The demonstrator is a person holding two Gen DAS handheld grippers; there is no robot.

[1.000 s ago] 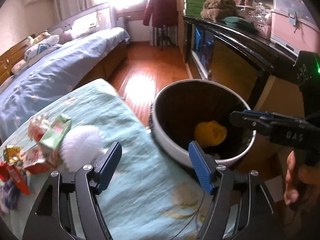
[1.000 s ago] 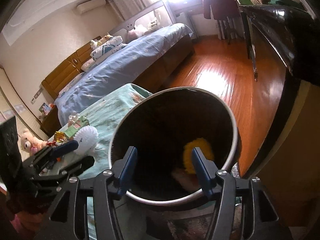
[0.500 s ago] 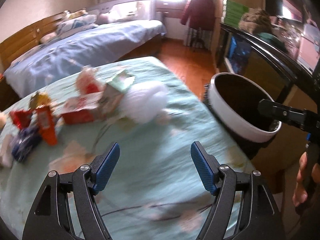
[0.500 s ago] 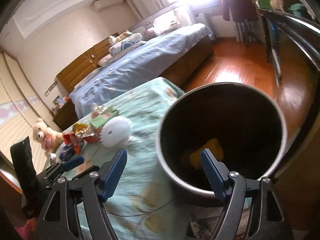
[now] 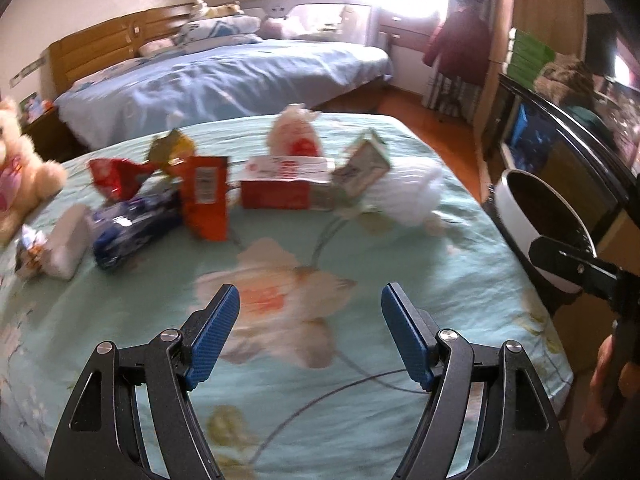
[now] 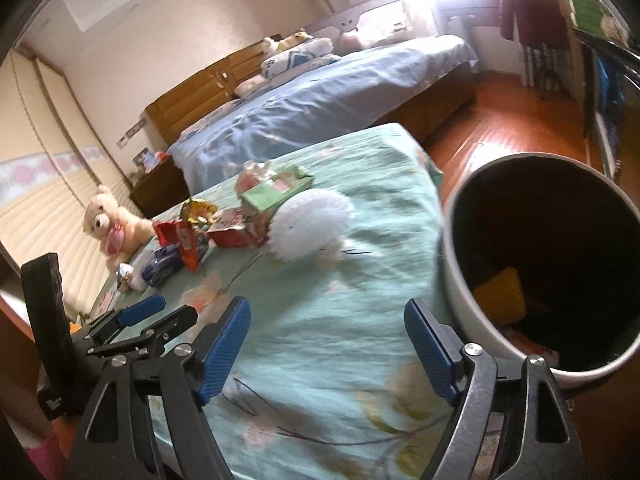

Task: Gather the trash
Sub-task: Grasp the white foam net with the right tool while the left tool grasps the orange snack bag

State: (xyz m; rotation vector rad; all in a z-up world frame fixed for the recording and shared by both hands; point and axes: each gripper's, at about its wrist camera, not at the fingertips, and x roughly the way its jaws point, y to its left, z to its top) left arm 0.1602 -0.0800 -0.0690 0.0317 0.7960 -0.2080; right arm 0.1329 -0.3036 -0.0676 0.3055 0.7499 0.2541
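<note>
Task state, judged from the two wrist views: a small part is done. The bin (image 6: pixel 536 276), white-walled and dark inside, stands off the right edge of the cloth-covered bench (image 5: pixel 460 264), and a yellow item (image 6: pixel 500 296) with other scraps lies at its bottom. Most trash is left on the bench, towards its far left: a white fluffy ball (image 5: pixel 412 196), a green-and-white carton (image 5: pixel 362 168), a red-and-white box (image 5: pixel 280 184), an orange packet (image 5: pixel 206 196), a red wrapper (image 5: pixel 114 174) and a blue packet (image 5: pixel 136 224).

The left gripper (image 5: pixel 310 332) is spread and empty above the cloth. The right gripper (image 6: pixel 326 346), whose jaws have just been opening, is also spread with nothing between them.

Only the right wrist view shows the bin's contents. Only the left wrist view shows the pile item by item, and the person's hand (image 5: pixel 608 388) on the right gripper's handle.
</note>
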